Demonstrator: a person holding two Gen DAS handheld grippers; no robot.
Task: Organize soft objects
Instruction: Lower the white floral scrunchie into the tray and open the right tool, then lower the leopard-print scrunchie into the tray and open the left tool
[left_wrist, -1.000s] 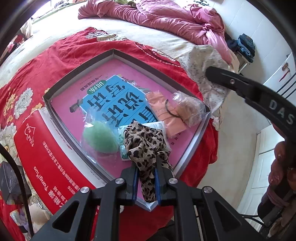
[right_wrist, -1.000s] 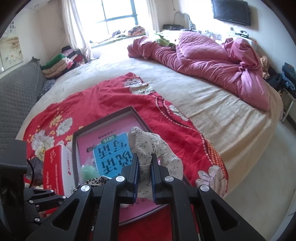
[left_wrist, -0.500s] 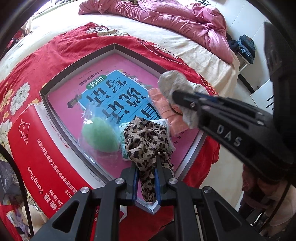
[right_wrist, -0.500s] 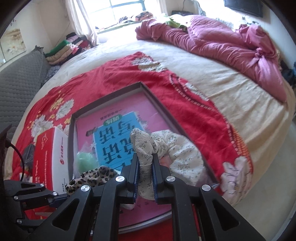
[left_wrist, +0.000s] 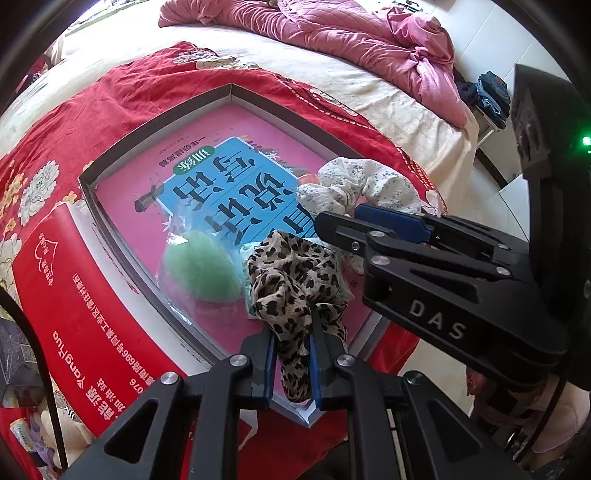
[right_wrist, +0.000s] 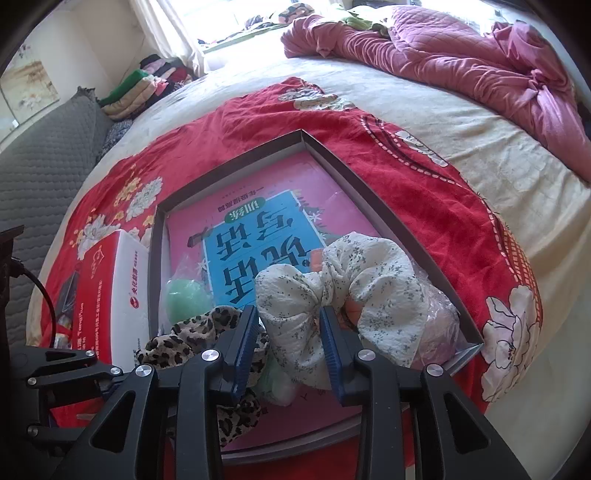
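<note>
The right gripper (right_wrist: 289, 334) has just been opening its jaws, letting the floral scrunchie (right_wrist: 343, 284) settle in the tray (right_wrist: 388, 218), lower right. The left gripper (left_wrist: 291, 363) clenches the leopard scrunchie (left_wrist: 295, 280), bottom centre. Next, probably: right backs away, left releases.
</note>
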